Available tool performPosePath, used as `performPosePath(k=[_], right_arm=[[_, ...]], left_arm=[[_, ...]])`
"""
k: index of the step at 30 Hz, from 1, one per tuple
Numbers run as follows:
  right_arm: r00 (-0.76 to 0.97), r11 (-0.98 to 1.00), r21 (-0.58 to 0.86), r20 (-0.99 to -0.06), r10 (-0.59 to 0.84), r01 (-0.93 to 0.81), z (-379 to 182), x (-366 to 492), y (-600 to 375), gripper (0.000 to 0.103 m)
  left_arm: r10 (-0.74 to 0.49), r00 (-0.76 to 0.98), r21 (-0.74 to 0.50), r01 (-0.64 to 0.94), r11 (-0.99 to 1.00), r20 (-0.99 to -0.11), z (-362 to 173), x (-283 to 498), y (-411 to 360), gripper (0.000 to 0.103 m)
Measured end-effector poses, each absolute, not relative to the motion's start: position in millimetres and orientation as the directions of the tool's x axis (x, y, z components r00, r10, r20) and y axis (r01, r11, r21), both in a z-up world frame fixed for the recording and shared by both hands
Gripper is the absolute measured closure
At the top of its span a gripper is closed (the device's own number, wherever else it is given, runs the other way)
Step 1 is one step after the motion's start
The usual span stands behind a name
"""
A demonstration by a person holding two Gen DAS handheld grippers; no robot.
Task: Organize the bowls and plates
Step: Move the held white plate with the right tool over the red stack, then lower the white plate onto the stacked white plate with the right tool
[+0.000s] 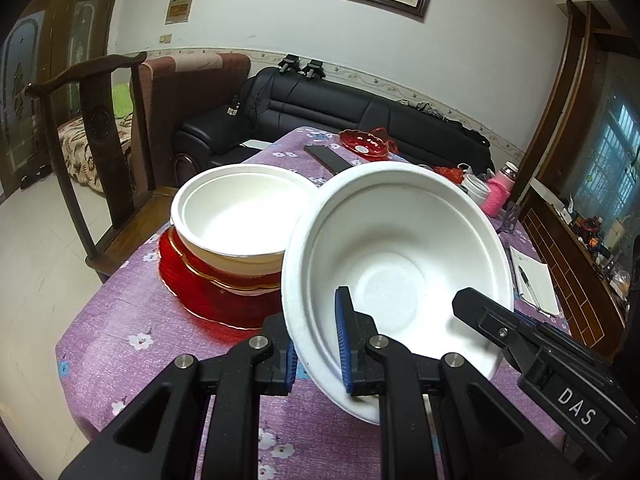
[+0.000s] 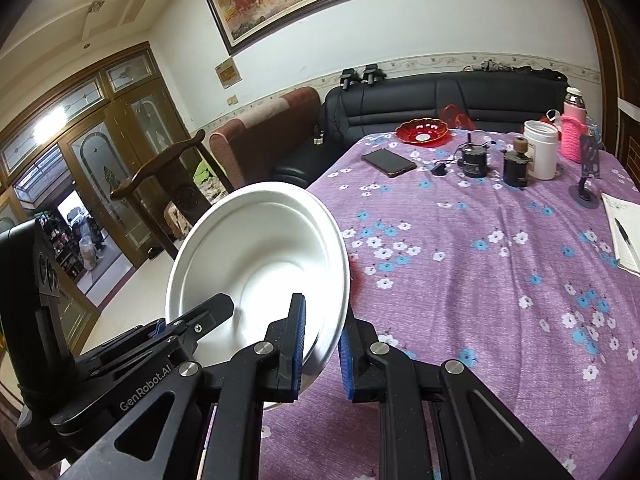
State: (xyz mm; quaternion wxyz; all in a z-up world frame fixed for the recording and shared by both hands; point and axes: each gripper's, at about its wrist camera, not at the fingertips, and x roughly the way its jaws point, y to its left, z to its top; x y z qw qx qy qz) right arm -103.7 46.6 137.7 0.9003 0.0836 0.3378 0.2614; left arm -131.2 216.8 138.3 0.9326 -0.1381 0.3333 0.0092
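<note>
A white bowl (image 1: 396,280) is held tilted above the purple tablecloth, pinched at opposite sides of its rim by both grippers. My left gripper (image 1: 318,356) is shut on its near-left rim; the right gripper's fingers (image 1: 492,320) show on its right rim. In the right wrist view the same bowl (image 2: 260,264) is clamped in my right gripper (image 2: 322,352), and the left gripper's fingers (image 2: 200,320) enter from the left. To the left of the bowl, another white bowl (image 1: 240,216) sits on a stack of red plates (image 1: 208,292).
A red glass dish (image 2: 424,131), a phone (image 2: 388,161), dark jars (image 2: 474,160), a white container (image 2: 540,154), a pink bottle (image 2: 574,128) and a notebook with pen (image 2: 624,236) lie across the table. A wooden chair (image 1: 100,152) stands left; a black sofa (image 1: 340,116) is behind.
</note>
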Motion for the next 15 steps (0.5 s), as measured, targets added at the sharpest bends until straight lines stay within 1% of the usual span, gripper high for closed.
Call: performPosePath(k=[15], right_arm=[[0.589, 0.82, 0.324, -0.577, 0.566, -0.471, 137, -79, 85, 0.086]], left_arm=[[-0.04, 0.77, -0.27, -0.174, 0.947, -0.637, 136, -117, 255, 0.088]])
